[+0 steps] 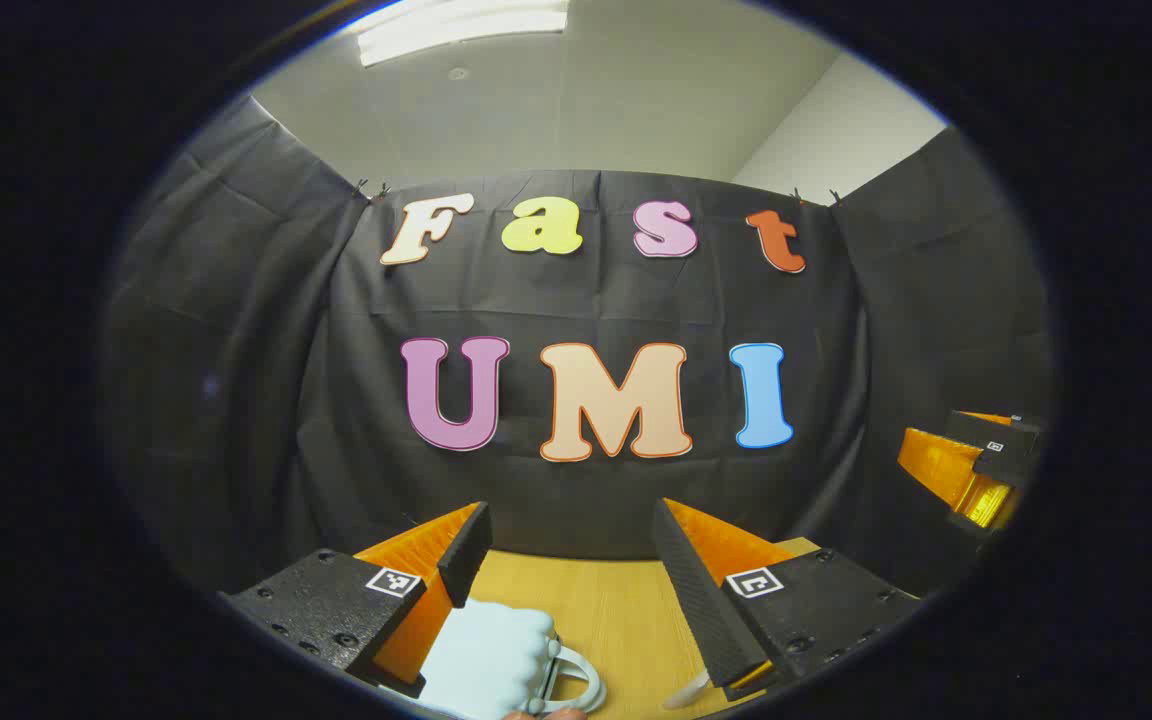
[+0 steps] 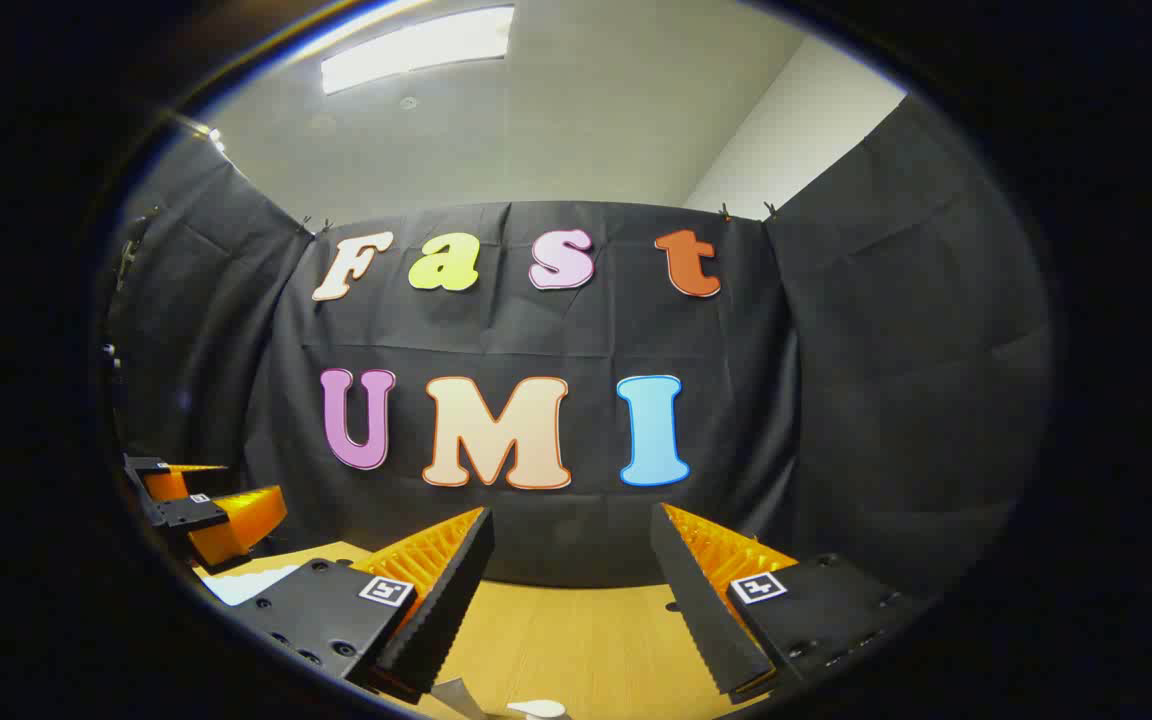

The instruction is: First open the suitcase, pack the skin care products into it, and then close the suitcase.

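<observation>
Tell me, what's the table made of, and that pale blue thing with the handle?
The table looks like wood or wood-look laminate: yellowish, smooth, with faint grain lines. The pale blue thing looks like hard moulded plastic, matte and ribbed, with a looped handle; probably the suitcase.

Booth wall (image 1: 236,330) — black cloth, creased, hung in three panels and pinned with small clips (image 1: 371,188) along its top edge. Ceiling (image 2: 556,120) — white, with one long fluorescent light (image 2: 416,45), lit. Room wall (image 1: 836,130) — white, plain, showing above the cloth at upper right. Table (image 2: 576,640) — light wood grain, running up to the foot of the cloth.
</observation>
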Demonstrator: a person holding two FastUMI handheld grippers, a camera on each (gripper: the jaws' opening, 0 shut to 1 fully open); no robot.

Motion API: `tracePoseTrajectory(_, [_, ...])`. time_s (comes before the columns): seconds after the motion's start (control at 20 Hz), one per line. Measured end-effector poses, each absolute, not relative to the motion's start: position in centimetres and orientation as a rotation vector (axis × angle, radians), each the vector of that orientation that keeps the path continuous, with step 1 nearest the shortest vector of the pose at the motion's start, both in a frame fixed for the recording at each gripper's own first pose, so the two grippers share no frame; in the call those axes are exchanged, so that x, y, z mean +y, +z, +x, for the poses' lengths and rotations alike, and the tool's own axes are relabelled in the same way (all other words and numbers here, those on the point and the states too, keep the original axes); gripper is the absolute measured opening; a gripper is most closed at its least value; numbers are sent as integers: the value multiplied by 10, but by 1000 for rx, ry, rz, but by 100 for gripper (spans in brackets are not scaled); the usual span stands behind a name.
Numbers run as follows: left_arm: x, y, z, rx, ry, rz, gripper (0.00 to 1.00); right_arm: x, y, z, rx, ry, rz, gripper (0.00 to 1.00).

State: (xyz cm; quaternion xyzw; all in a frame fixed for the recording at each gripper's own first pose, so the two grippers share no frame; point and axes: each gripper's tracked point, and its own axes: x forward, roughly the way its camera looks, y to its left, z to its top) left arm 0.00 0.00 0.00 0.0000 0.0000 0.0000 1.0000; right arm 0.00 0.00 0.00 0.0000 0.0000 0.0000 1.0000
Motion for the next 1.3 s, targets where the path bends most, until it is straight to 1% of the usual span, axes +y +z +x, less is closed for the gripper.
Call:
tracePoseTrajectory(0.15, [1,1,4,1,0,13,95,0,2,5,-5,-3,10,100])
tracePoseTrajectory(0.3, [-2,-7,9,17,-24,26,95,0,-2,9,-3,2,13,99])
tracePoseTrajectory(0.45, [-9,-35,11,96,-51,45,95,-1,-16,10,17,25,15,99])
tracePoseTrajectory(0.5, [-11,-49,10,133,-48,41,95,-2,-23,11,32,39,14,100])
tracePoseTrajectory(0.55, [-10,-61,11,160,-33,37,94,-3,-30,11,49,59,14,99])
tracePoseTrajectory(0.65, [-5,-85,12,224,5,43,94,-4,-42,12,77,102,26,100])
tracePoseTrajectory(0.75, [-5,-107,11,276,19,38,94,-9,-47,15,88,124,31,99])
tracePoseTrajectory(0.85, [-10,-133,7,348,-3,28,94,-15,-58,18,114,111,25,99])
tracePoseTrajectory(0.95, [-15,-152,9,390,-35,46,94,-21,-58,22,107,65,31,99])
tracePoseTrajectory(1.1, [-29,-182,6,458,-101,49,94,-18,-65,20,123,34,39,99])
tracePoseTrajectory(1.3, [-35,-222,6,558,-124,3,93,-19,-77,21,161,-1,1,99])
